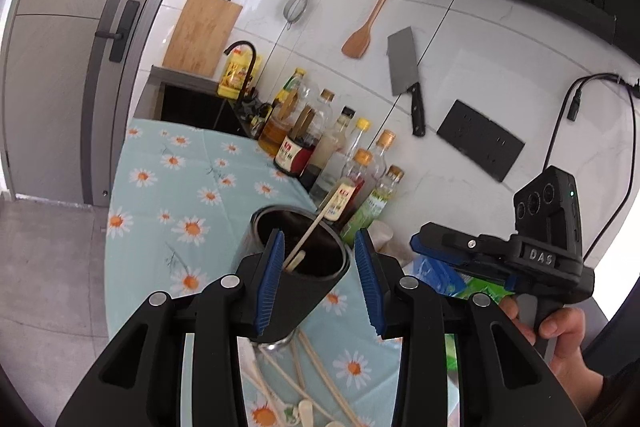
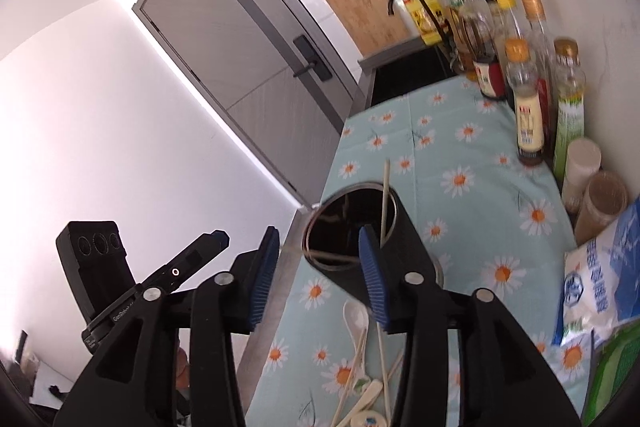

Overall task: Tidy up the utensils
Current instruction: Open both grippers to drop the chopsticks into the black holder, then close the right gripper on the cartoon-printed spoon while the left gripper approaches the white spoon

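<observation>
At frame centre, my left gripper point(image 1: 320, 275) straddles the black utensil holder point(image 1: 298, 267), jaws open. My right gripper point(image 2: 320, 279) is open too. Knocking the holder would spill its chopstick point(image 1: 306, 239).

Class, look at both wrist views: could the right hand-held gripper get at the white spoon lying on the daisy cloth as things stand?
Probably yes. The right hand-held gripper is open and holds nothing, and the white spoon lies uncovered on the cloth just below it. The dark utensil holder stands close behind, and chopsticks beside the spoon may crowd the grasp.
</observation>
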Tool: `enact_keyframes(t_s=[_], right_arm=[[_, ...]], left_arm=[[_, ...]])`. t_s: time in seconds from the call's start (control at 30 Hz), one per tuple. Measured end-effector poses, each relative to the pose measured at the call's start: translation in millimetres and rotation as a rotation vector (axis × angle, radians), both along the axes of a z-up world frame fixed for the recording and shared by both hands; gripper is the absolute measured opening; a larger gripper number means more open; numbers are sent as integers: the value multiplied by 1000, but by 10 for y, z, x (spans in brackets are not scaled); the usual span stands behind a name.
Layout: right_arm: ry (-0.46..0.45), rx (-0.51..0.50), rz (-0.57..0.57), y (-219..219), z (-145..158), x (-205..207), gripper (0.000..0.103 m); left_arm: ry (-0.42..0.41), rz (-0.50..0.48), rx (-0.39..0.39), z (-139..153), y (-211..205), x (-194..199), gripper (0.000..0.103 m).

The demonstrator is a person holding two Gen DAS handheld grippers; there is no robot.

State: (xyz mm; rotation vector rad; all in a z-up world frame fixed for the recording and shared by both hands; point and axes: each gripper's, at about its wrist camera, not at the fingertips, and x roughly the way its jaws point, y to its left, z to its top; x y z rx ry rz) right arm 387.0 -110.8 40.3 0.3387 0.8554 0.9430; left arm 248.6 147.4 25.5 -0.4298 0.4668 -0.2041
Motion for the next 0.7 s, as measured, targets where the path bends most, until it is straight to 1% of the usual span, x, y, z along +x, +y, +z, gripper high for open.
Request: enact_keyframes(t_s=[0.07, 0.23, 0.33, 0.4, 0.47, 0.6, 0.7], right_arm=[[16, -20, -6, -33, -74, -44, 43], [89, -71, 28, -89, -329, -148, 43], [117, -117, 52, -125, -511, -221, 43], [124, -152, 70, -136, -618, -285, 43], [116, -197, 93, -124, -706, -356, 43], [105, -322, 189, -5, -930, -550, 43], [112, -378, 267, 74, -1084, -684, 43]], left_arm=[[23, -2, 2, -69, -18, -52, 34], [87, -6, -9, -266, -52, -163, 34], [132, -21, -17, -409, -82, -207, 34], [162, -32, -19, -506, -113, -240, 34], [172, -38, -22, -574, -141, -281, 34], [219, -56, 0, -738, -218, -340, 34], [261, -65, -2, -867, -252, -379, 34]])
